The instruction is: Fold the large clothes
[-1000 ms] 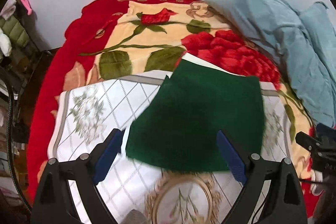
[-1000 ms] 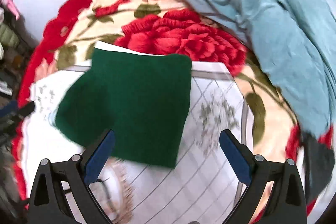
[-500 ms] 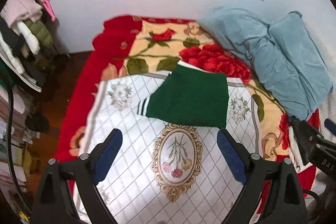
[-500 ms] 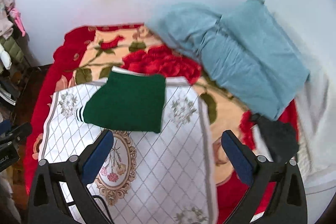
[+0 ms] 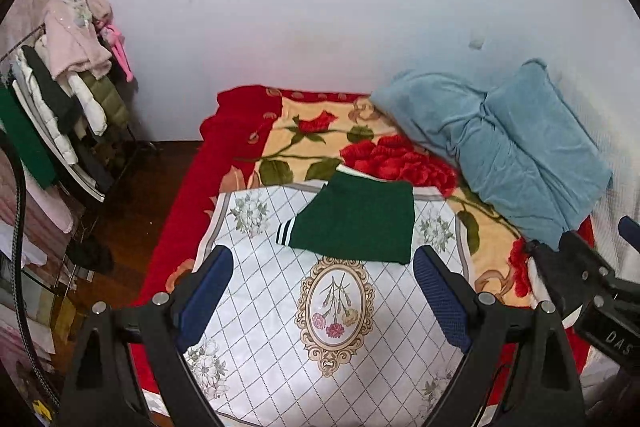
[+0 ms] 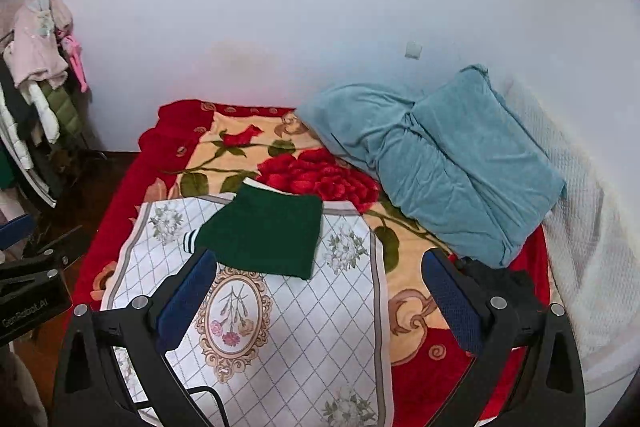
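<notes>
folded green garment (image 5: 356,223) lies crosswise, striped cuff (image 5: 285,233) pointing left.

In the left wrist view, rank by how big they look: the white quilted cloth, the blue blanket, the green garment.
1. white cloth, largest, though it lies nearest the camera
2. blue blanket
3. green garment, smallest

The cloth runs out of frame, so its full size is unsure.

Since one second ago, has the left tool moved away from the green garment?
Yes. The left tool pulled back and up: the green garment, which filled its view earlier, now lies small and far on the white quilted cloth.
</notes>
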`<state>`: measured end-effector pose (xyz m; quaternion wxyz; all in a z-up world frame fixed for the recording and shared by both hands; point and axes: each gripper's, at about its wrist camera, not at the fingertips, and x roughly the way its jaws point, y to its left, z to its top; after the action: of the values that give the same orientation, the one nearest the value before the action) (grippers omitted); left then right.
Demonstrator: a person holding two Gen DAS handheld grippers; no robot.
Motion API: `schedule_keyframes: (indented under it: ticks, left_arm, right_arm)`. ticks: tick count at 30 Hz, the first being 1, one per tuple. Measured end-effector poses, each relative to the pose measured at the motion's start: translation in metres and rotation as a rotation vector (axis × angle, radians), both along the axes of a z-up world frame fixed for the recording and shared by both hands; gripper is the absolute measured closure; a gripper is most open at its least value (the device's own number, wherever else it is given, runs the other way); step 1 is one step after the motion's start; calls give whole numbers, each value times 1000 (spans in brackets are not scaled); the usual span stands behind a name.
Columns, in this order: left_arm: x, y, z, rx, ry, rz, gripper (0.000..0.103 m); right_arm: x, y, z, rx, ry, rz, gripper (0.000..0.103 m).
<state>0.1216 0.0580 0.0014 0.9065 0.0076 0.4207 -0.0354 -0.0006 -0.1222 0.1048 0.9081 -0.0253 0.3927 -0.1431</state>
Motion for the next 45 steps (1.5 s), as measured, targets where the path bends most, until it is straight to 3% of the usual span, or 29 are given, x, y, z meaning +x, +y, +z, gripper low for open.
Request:
schedule_keyframes:
  ticks: [7,20,45]
  left_arm:
    - [-18,2,13,-11,-33,15,9]
    - [-30,2,17,-14,-27,4,9]
    - [-37,0,21,-6,-23,-2,9]
  right_arm:
    - [-23,9,25,-13,-21,25,0]
    - [-38,10,39,-3,-19,26,0]
    - [-46,10,37,19,-10,41,0]
